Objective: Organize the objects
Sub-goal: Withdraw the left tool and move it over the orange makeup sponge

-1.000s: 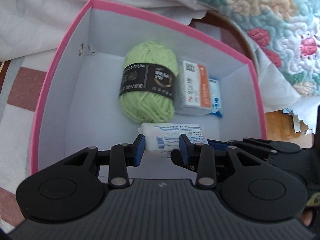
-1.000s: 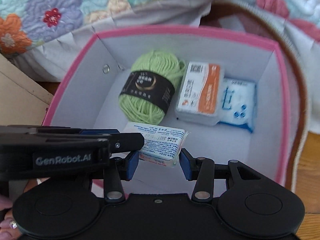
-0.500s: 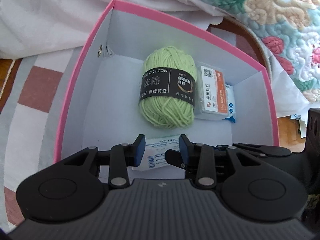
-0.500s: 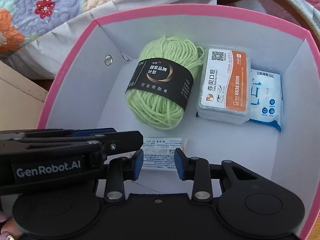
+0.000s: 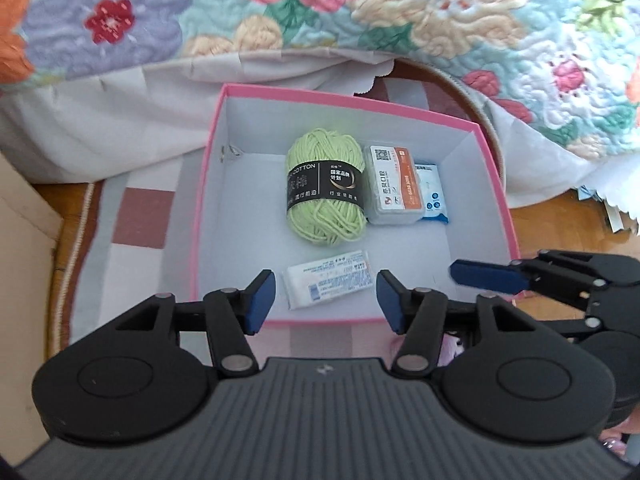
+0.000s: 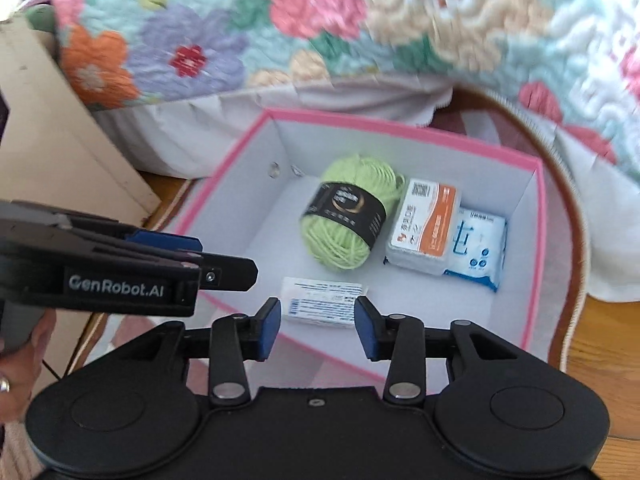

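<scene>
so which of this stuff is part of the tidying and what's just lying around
Part of the job:
pink box
green yarn
orange-label case
blue wipes pack
small white packet

Just lying about:
floral quilt
rug
cardboard

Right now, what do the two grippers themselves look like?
Both are matte black plastic. The left gripper and right gripper have blue finger pads, silver pivot pins and round side discs over a ribbed body. White GenRobot.AI lettering marks the left one's side.
</scene>
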The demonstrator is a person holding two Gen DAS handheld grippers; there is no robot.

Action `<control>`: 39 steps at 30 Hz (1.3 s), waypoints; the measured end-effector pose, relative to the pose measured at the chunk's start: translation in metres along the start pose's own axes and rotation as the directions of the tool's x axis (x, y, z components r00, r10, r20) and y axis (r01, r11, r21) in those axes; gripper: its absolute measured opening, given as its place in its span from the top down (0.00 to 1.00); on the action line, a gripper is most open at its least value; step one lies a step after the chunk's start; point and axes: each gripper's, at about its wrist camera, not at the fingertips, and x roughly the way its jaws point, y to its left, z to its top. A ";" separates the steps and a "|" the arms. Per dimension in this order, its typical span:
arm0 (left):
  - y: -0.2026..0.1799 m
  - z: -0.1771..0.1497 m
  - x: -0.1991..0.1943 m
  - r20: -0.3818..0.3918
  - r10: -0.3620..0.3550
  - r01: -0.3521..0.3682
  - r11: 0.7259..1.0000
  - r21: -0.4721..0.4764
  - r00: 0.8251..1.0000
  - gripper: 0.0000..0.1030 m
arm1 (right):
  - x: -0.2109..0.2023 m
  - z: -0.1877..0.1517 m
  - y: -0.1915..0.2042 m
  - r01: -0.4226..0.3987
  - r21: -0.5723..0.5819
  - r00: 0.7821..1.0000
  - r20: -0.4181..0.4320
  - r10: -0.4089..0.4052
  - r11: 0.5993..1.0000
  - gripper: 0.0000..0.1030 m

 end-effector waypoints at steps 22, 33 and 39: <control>-0.025 -0.063 -0.162 0.056 0.001 -0.003 0.999 0.048 0.998 0.32 | -0.162 -0.035 0.071 0.044 -0.169 0.988 0.154 -0.018 0.985 0.37; -0.040 -0.108 -0.222 0.111 -0.045 0.034 0.994 0.103 0.993 0.25 | -0.222 -0.072 0.092 0.042 -0.260 0.989 0.151 -0.002 0.965 0.26; -0.044 -0.131 -0.236 0.119 -0.039 0.025 0.993 0.118 0.992 0.24 | -0.242 -0.094 0.103 0.043 -0.303 0.991 0.137 -0.001 0.952 0.24</control>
